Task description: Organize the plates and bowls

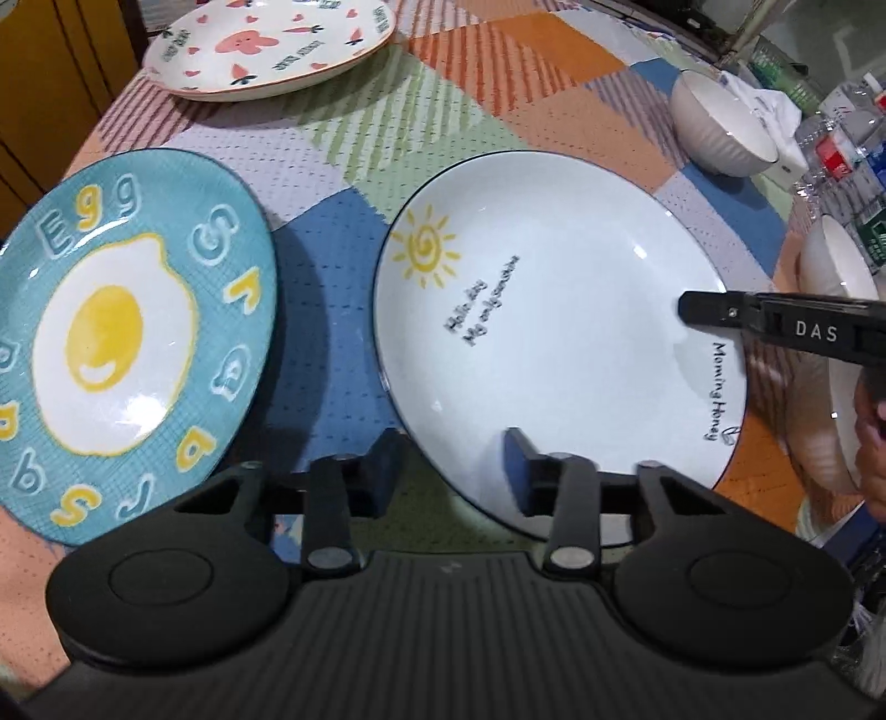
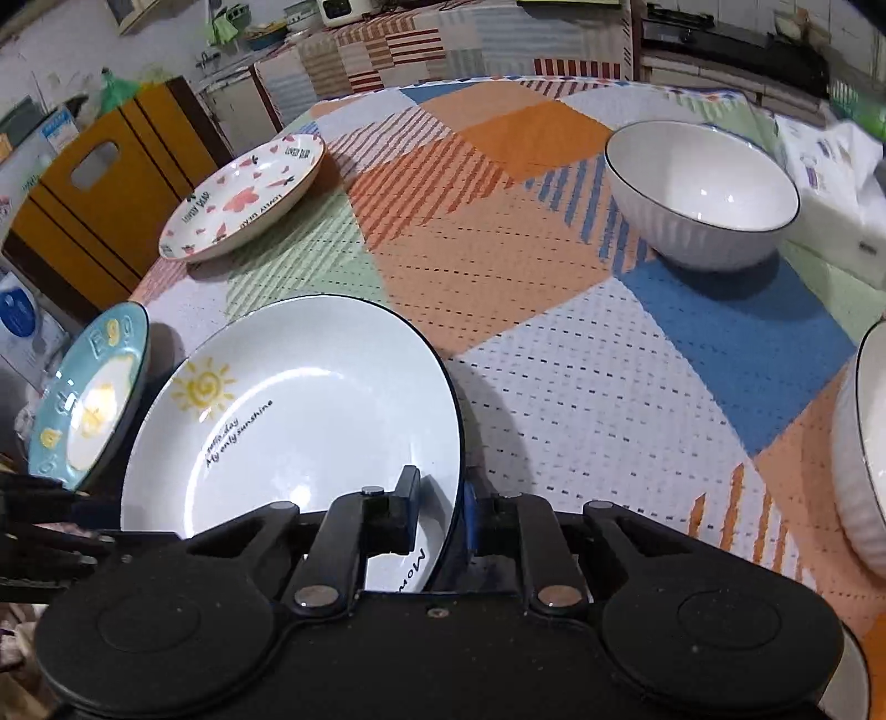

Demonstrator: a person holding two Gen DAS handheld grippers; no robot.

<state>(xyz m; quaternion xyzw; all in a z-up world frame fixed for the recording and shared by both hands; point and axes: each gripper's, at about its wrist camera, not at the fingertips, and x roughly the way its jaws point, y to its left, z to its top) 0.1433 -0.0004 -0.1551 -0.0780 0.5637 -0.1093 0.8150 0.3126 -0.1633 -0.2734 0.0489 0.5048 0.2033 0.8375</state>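
Note:
A white sun plate (image 1: 554, 332) lies on the patchwork tablecloth; it also shows in the right wrist view (image 2: 299, 432), tilted up. My right gripper (image 2: 440, 520) is shut on its near rim, and its finger (image 1: 714, 313) reaches over the plate's right side. My left gripper (image 1: 451, 468) is open, its fingertips either side of the plate's left front rim. A blue egg plate (image 1: 127, 338) lies left of it, also seen in the right wrist view (image 2: 88, 399). A pink-patterned plate (image 1: 271, 44) sits far left.
A white ribbed bowl (image 2: 700, 194) stands far right on the table; it also shows in the left wrist view (image 1: 720, 122). Another white bowl (image 2: 864, 459) is at the right edge. Plastic bottles (image 1: 841, 138) and a white box (image 2: 830, 188) stand beyond. A yellow cabinet (image 2: 105, 188) is left.

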